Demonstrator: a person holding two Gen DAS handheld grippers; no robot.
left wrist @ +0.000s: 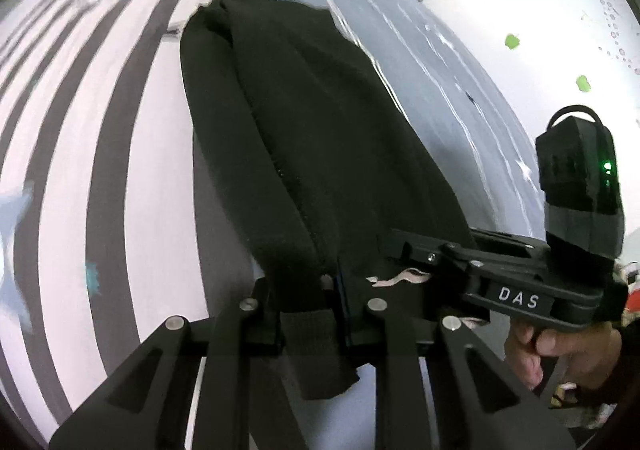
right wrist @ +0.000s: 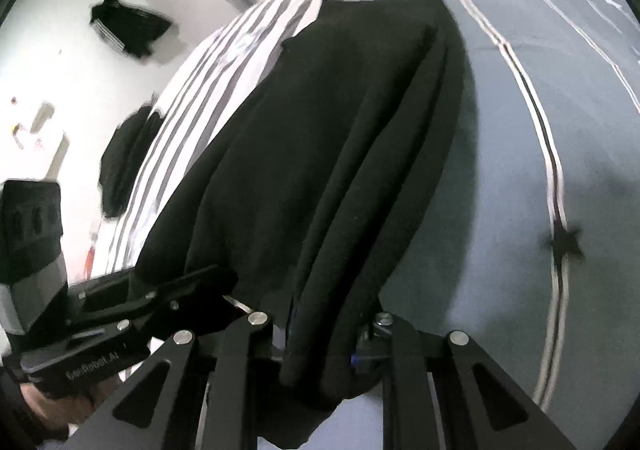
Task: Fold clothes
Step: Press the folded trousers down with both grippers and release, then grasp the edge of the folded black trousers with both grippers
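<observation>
A black garment (left wrist: 304, 130) hangs stretched from both grippers over a bed with a striped and grey cover (left wrist: 100, 130). My left gripper (left wrist: 316, 290) is shut on its near edge, cloth bunched between the fingers. The right gripper's body (left wrist: 520, 282) shows at the right, gripping the same edge. In the right wrist view the garment (right wrist: 320, 150) fills the middle and my right gripper (right wrist: 320, 342) is shut on its folded edge. The left gripper's body (right wrist: 120, 314) shows at the left, against the cloth.
The bed cover is white with dark stripes (right wrist: 224, 62) on one side and plain grey (right wrist: 500, 170) on the other. Other black clothes (right wrist: 128, 28) lie on the white floor beyond the bed. A white wall with green dots (left wrist: 512, 40) stands at the right.
</observation>
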